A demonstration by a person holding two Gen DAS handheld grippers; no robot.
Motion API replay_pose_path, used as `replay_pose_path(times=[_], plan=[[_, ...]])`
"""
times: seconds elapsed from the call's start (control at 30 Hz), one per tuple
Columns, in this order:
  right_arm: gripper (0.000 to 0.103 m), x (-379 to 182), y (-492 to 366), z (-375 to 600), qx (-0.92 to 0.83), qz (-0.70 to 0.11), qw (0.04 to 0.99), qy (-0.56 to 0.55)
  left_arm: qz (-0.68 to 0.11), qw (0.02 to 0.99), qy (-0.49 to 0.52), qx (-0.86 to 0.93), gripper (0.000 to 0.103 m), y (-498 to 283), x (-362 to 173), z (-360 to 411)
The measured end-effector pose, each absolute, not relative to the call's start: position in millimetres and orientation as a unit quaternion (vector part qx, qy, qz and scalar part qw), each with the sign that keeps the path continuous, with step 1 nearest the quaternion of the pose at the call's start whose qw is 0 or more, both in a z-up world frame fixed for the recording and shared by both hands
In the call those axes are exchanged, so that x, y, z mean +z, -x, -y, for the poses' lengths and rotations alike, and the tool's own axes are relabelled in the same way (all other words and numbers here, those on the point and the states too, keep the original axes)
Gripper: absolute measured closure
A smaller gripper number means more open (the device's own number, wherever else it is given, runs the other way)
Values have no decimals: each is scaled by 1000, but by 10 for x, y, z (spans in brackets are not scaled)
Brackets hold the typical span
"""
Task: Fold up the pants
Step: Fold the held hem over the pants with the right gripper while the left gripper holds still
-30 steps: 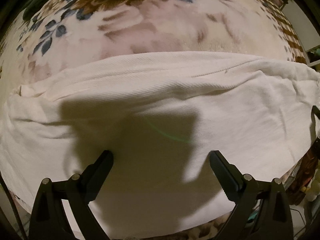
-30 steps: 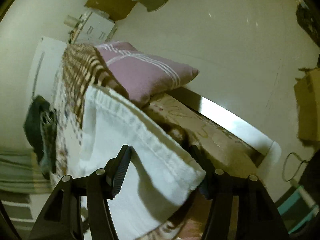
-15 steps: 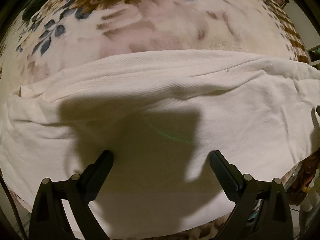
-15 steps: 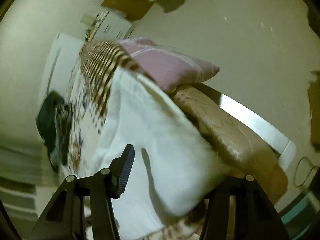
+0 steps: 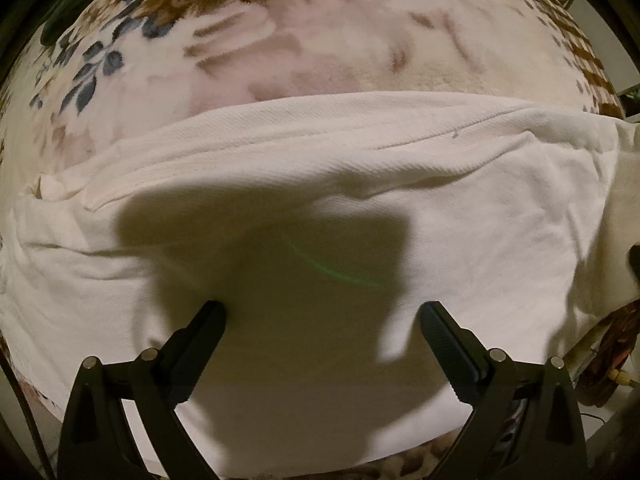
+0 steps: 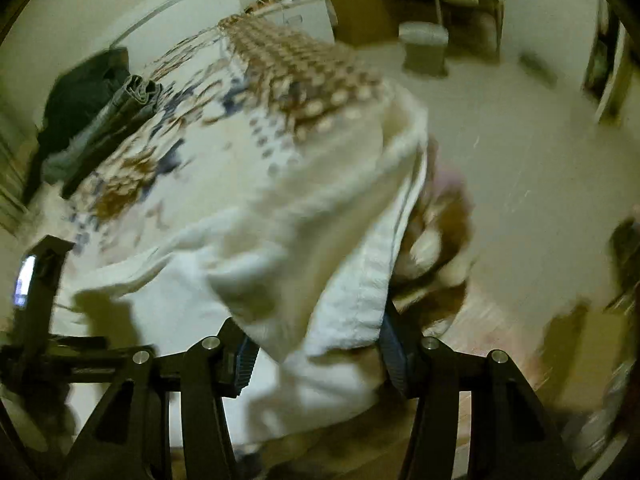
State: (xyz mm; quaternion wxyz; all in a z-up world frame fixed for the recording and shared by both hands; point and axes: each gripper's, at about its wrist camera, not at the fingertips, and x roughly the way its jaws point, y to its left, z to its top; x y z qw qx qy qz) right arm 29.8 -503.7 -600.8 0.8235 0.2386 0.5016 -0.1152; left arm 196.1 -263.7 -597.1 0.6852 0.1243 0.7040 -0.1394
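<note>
Two grippers work over one pair of white twill pants [image 5: 320,184], which lies spread across a plush floral blanket in cream, brown and blue [image 5: 280,40]. From the left wrist view the left gripper [image 5: 322,312] hovers above the middle of the cloth with its jaws spread wide and nothing between them — its shadow falls on the fabric directly ahead of the black fingers [image 5: 200,336]. A stitched seam runs crosswise through the pants beyond the fingertips, and the blanket shows past the far edge of the garment.

The right wrist view is blurred. There the right gripper [image 6: 316,344] has a hemmed end of the white pants [image 6: 320,248] lifted and bunched between its fingers [image 6: 394,354]; the cloth fills the gap and drapes down over the jaws, which look drawn in on it, the hem band lying against the right-hand finger. The rest of the garment trails back onto the blanket [image 6: 200,152]. A dark folded garment [image 6: 112,120] sits at the blanket's far left side, well apart from the pants — beyond it, pale floor [image 6: 500,140] and a grey bin [image 6: 424,48].
</note>
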Motion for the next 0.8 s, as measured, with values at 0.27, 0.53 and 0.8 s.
replay_pose_path(times=[0.27, 0.53, 0.8], plan=[[46, -6053, -140, 5470, -170, -453, 808, -337, -702, 684, -132, -144, 1, -2003, -6015, 2648], [61, -5996, -91, 5775, -192, -441, 801, -357, -704, 684, -129, -142, 0, -2018, -6099, 2681], [68, -5755, -82, 5417, -183, -458, 821, -288, -704, 684, -125, -145, 0, -2048, -6109, 2654]])
